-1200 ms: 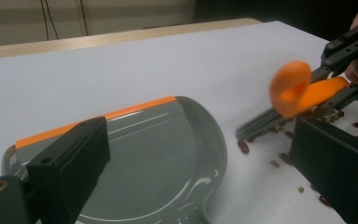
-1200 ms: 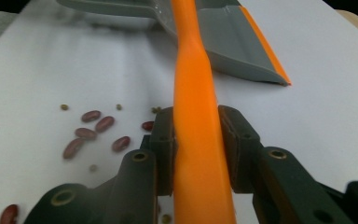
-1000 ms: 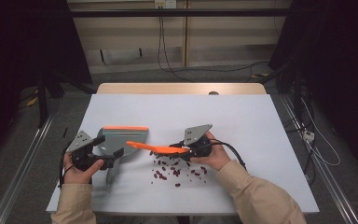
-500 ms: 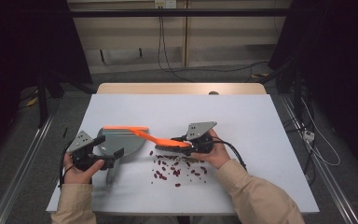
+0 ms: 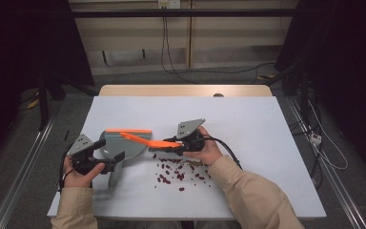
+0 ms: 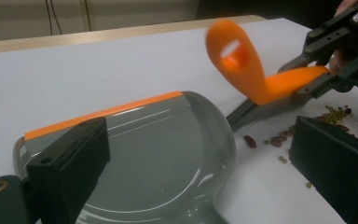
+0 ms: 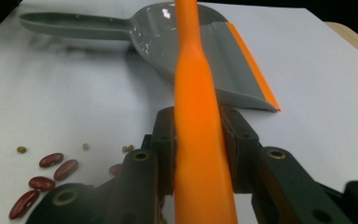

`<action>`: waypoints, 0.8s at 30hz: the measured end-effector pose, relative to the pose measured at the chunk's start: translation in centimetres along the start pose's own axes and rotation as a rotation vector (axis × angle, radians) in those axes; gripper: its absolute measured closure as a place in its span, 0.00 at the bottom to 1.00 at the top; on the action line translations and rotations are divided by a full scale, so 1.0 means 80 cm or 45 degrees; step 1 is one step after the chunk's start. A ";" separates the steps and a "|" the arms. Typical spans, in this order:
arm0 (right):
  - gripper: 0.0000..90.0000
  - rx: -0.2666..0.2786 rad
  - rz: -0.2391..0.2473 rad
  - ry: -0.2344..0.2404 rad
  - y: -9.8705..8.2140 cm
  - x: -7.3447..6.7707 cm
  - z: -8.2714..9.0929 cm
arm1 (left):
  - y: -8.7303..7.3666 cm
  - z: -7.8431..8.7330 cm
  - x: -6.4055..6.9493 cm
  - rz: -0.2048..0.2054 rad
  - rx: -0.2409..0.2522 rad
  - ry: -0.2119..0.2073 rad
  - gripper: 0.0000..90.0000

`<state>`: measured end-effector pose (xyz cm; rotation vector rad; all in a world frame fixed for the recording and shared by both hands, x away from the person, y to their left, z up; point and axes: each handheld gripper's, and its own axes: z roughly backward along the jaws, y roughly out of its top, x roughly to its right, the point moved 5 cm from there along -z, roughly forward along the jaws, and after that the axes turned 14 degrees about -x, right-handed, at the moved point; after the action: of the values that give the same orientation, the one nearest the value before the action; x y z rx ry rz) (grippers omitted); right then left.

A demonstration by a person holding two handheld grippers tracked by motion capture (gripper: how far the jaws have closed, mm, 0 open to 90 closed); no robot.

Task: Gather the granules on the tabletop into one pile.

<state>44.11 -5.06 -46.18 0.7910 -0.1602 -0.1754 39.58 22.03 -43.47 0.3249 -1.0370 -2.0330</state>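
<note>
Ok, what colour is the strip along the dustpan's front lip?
Orange, on the grey dustpan; its strip shows best in the left gripper view.

A white table (image 5: pixel 267 143) with a wooden far edge carries everything. A grey dustpan (image 5: pixel 124 148) with an orange lip lies flat on it between the 2 claws, its handle by the left claw (image 5: pixel 106 162). Red beans (image 5: pixel 178 171) and a few small green ones lie scattered on the tabletop just below the right claw (image 5: pixel 174 145).

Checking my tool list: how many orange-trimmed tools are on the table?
2: a grey dustpan with an orange lip, left of centre, and an orange-handled brush clamped in the right gripper.
</note>
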 end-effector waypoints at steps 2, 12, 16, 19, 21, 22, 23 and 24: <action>0.78 -0.007 -0.003 0.015 -0.001 -0.002 0.002 | -0.001 0.000 -0.001 0.003 -0.001 0.001 0.06; 0.78 -0.012 0.029 0.090 -0.010 -0.029 0.016 | 0.000 0.004 -0.002 0.011 0.011 -0.001 0.06; 0.78 -0.008 0.031 0.106 -0.014 -0.039 0.022 | 0.001 0.004 -0.001 0.010 0.012 0.003 0.06; 0.78 -0.015 0.044 0.104 -0.015 -0.045 0.024 | 0.001 0.004 -0.002 0.006 0.008 0.003 0.06; 0.78 -0.014 0.047 0.107 -0.016 -0.048 0.026 | 0.001 0.004 -0.002 0.006 0.009 0.004 0.06; 0.78 -0.012 0.048 0.100 -0.017 -0.050 0.026 | 0.001 0.004 -0.001 0.009 0.011 0.004 0.06; 0.78 -0.012 0.049 0.096 -0.017 -0.051 0.026 | 0.001 0.004 -0.001 0.009 0.012 0.004 0.06; 0.78 -0.011 0.050 0.098 -0.018 -0.053 0.027 | 0.001 0.004 -0.001 0.009 0.012 0.004 0.06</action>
<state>39.38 -6.63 -46.05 0.7840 -0.1024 -0.1086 39.51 22.28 -43.24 0.3285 -1.0446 -2.0215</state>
